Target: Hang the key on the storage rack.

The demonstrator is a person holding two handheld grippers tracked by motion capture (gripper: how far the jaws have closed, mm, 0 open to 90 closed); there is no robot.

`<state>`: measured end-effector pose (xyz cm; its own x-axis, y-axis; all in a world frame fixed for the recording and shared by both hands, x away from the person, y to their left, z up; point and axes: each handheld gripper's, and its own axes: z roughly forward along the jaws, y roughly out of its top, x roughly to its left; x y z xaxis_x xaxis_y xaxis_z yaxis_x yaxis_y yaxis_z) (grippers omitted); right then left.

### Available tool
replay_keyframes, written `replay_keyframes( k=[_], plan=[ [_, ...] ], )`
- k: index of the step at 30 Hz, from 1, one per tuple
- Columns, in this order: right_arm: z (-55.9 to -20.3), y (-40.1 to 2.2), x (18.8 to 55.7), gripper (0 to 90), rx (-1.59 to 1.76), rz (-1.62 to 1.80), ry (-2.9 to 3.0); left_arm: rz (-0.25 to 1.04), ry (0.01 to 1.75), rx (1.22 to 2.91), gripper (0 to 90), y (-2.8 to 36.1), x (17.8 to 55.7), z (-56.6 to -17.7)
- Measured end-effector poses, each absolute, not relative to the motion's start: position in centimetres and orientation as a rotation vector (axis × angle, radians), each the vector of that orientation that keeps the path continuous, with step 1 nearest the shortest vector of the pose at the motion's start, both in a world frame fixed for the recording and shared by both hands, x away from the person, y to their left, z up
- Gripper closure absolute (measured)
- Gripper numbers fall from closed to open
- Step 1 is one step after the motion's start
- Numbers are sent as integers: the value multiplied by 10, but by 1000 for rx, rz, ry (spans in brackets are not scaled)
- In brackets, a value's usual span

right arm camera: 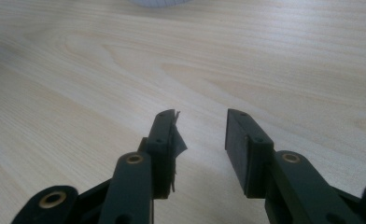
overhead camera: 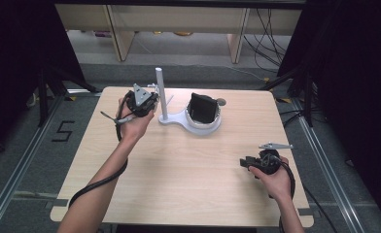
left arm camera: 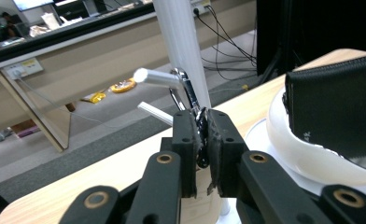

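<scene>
In the left gripper view the left tool (left arm camera: pixel 202 149) is clamped on a shiny metal key (left arm camera: pixel 189 95) at frame centre; its long axis runs up from the pads, tilted slightly left, toward a white peg (left arm camera: pixel 155 77) on the stand's post (left arm camera: pixel 181 42). The right tool (right arm camera: pixel 202 135), lower right in the high view, stands apart over bare counter (right arm camera: pixel 78 70).

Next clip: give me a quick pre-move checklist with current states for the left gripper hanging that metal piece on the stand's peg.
1. Left gripper holds the metal piece between its pads: ok.
2. Piece hooked over the peg: cannot tell; its top sits right at the peg.
3. Stand upright on the table: ok.
4. Black wallet seated in the stand's white dish: ok.
5. Right gripper open, empty, away from the stand: ok.
</scene>
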<state>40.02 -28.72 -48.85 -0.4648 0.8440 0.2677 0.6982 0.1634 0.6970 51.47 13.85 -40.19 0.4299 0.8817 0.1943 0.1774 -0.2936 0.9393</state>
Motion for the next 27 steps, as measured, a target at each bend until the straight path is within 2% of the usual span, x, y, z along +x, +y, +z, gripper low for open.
replay_keyframes(
  k=[8, 15, 27],
  plan=[
    [-487, -289, 399, 639, 1521, 1174, 2247, 901, 908, 1755, 603, 146, 502, -403],
    [-487, -290, 397, 633, 1576, 1160, 2223, 847, 916, 1777, 468, 169, 470, -413],
    [-489, -290, 398, 632, 1581, 1154, 2202, 857, 1017, 1723, 423, 236, 401, -470]
  ],
)
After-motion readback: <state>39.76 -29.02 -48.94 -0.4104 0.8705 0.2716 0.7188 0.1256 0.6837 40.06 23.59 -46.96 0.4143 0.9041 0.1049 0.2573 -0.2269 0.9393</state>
